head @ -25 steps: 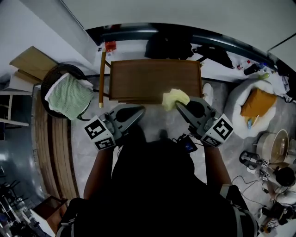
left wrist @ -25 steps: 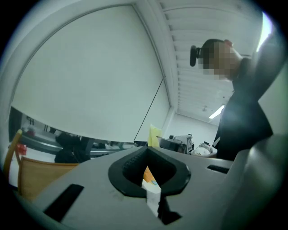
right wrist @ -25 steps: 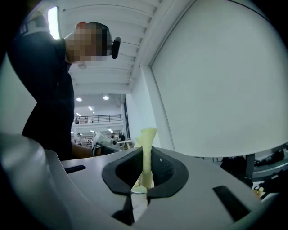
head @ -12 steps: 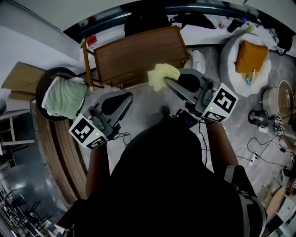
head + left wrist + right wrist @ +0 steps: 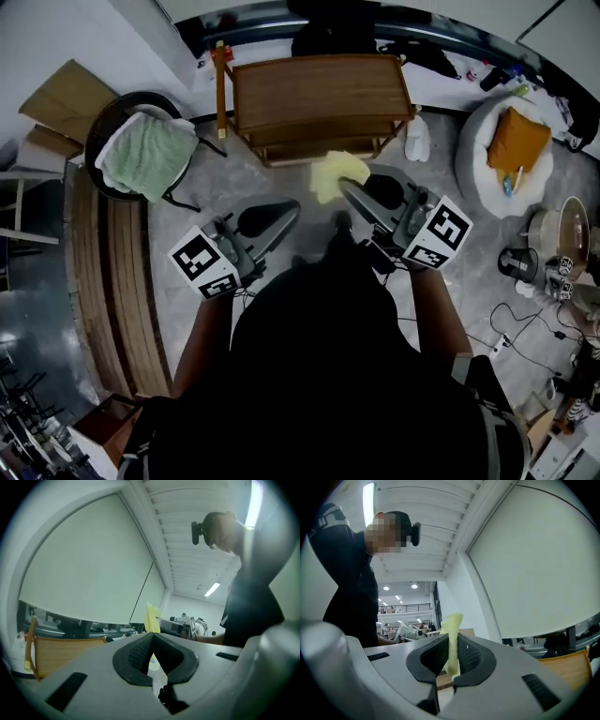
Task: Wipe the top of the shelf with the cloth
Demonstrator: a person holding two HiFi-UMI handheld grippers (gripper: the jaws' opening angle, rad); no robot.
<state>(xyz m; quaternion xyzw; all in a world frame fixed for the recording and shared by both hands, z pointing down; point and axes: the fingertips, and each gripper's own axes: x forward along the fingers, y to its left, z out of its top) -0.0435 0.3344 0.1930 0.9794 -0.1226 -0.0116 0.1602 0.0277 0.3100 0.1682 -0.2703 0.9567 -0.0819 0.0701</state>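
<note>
1. Cloth [image 5: 337,174], pale yellow and crumpled, is pinched in the right gripper [image 5: 344,187]. In the head view it bunches out past the jaw tips on the side away from the person.
2. In the right gripper view the two dark ribbed pads are pressed against the cloth [image 5: 451,641] from either side. A narrow strip of it runs up between them, and its folded end stands above the tips of the right gripper [image 5: 451,654].
3. The wooden shelf [image 5: 319,86] stands ahead of the person, against the wall. The cloth is on the person's side of the shelf's front edge, not over the brown top and not touching it.
4. The left gripper [image 5: 292,206] is held beside the right one, a little nearer the person. Its jaws are drawn together at the tips with nothing between them.
5. In the left gripper view the tips of the left gripper [image 5: 151,635] meet in a point. The cloth [image 5: 151,618] shows beyond them as a yellow sliver, apart from this gripper. The shelf [image 5: 65,651] is low at the left.
6. A round chair with a green towel [image 5: 142,161] draped over it stands to the left of the shelf.
</note>
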